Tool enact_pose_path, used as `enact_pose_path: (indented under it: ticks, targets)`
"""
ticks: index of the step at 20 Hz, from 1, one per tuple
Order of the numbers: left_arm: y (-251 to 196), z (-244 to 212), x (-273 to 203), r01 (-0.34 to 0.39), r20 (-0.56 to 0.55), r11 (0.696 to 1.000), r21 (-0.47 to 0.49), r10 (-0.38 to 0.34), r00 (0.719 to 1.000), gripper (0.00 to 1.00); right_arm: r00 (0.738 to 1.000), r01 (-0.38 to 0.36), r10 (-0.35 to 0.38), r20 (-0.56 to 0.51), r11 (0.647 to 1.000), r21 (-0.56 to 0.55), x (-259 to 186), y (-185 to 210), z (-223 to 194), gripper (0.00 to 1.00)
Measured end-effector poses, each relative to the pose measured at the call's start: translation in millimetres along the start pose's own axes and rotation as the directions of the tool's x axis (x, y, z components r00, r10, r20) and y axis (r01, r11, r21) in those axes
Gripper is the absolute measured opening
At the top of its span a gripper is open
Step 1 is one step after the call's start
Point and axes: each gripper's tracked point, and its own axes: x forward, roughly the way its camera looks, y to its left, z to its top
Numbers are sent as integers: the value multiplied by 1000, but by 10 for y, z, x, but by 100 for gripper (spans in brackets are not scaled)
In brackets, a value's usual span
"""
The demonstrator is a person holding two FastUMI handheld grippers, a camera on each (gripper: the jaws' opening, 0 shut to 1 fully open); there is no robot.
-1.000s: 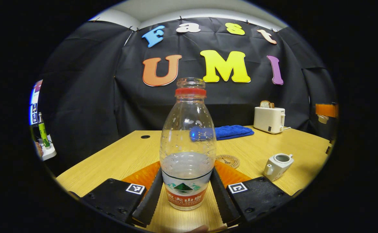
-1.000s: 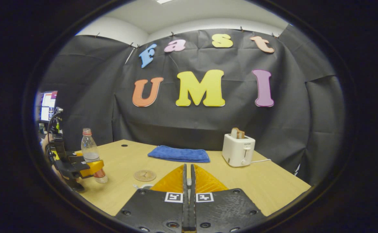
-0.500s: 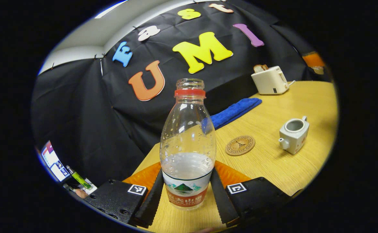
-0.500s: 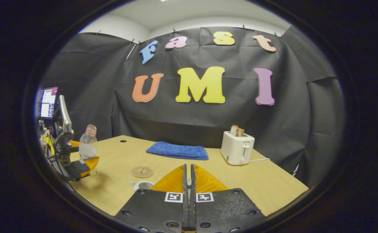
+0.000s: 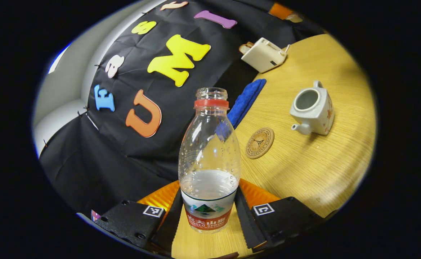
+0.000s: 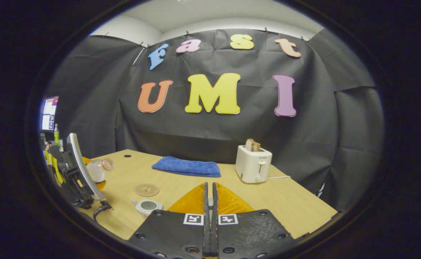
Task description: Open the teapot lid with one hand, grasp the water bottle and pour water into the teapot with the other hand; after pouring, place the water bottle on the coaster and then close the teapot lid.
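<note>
While my left gripper (image 5: 208,216) clamps the water bottle (image 5: 209,162) at its labelled base, a finger (image 5: 169,223) pressed to each side, the bottle's long axis runs straight along the fingers, its open, capless mouth at 12 o'clock in the left gripper view. The table (image 5: 304,172) leans steeply in that view. From the right gripper view I see that bottle (image 6: 98,169) at 9 o'clock, laid close to level above the table, its mouth pointing toward 3 o'clock, with the left gripper (image 6: 75,172) around its base. Water sits low in the bottle.

Off the bottle at 2 o'clock in the left gripper view stands the white teapot (image 5: 313,109), lid off, opening bare, spout toward the round coaster (image 5: 259,142) just beside it. Farther out lie a folded blue towel (image 5: 244,102) and a white toaster (image 5: 264,54) with toast in its slots.

My right gripper (image 6: 209,216) has its fingers pressed together; I cannot tell whether the lid is between them. The teapot (image 6: 147,207) sits near its left side, at 8 o'clock, with the coaster (image 6: 146,189) just beyond.
</note>
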Motion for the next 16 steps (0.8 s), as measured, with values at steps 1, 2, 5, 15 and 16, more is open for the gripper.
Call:
enact_pose_path:
  ticks: [1, 2, 5, 15, 16]
  targets:
    - [-20, 23, 11, 5, -3, 999, 46, -5, 1000, 75, 1000, 4, -4, 1, 1000, 3, -4, -33, 12, 0]
    - [-33, 32, 34, 11, -9, 996, 92, -10, 1000, 75, 1000, 10, -10, 2, 1000, 6, -12, -64, 13, 0]
    - [-91, 51, 76, 46, -26, 977, 207, -42, 999, 74, 1000, 23, -23, 12, 999, 30, -31, -138, 62, 0]
    - [-168, 198, 22, 64, -33, 860, 507, -54, 998, 74, 999, 31, -32, 27, 999, 31, -47, -190, 95, 0]
    - [-152, 237, -10, 56, -23, 849, 525, -51, 998, 74, 999, 30, -31, 26, 999, 31, -44, -194, 94, 0]
